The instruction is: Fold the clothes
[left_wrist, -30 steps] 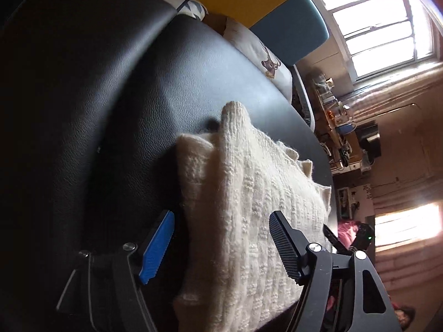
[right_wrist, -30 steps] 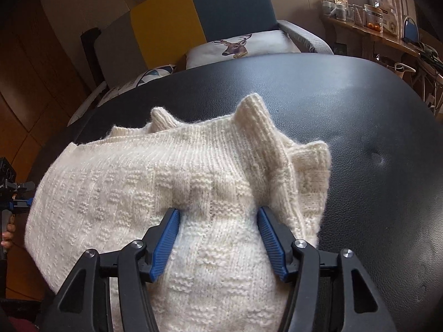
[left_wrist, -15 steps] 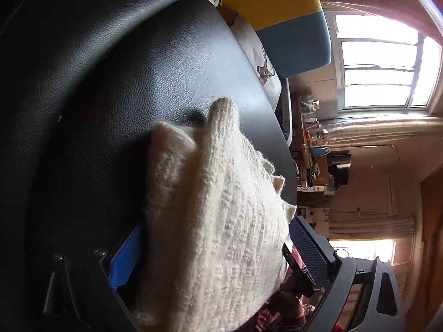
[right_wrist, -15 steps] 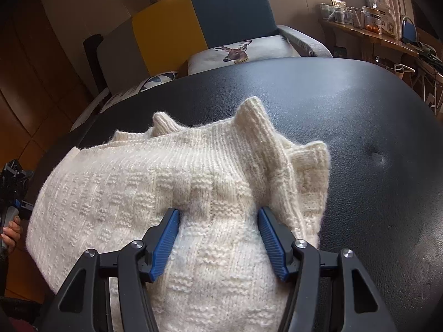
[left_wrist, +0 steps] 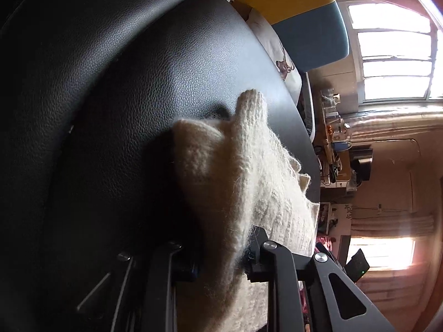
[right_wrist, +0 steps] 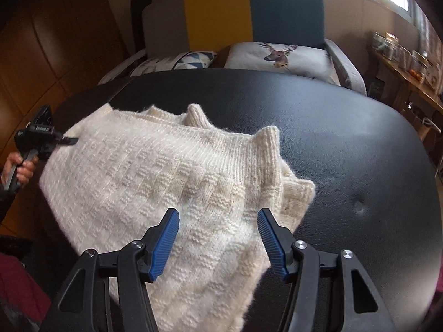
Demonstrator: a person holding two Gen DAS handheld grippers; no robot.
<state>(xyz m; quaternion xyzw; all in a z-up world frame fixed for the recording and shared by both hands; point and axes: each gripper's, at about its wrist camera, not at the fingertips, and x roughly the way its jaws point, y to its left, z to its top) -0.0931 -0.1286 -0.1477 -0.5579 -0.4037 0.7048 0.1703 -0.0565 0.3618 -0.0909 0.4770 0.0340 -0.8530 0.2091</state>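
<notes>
left gripper (left_wrist: 221, 260) has clamped the sweater (right_wrist: 155, 171) edge.

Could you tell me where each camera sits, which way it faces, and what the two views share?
Left wrist: on the left tongs, rolled sideways, looking along the black tabletop toward the window; jaws shut on the cream sweater.
Right wrist: on the right tongs, facing the armchair; jaws open over the sweater; a hand shows far left.
Shared: sweater, tabletop, armchair, deer cushion.
</notes>
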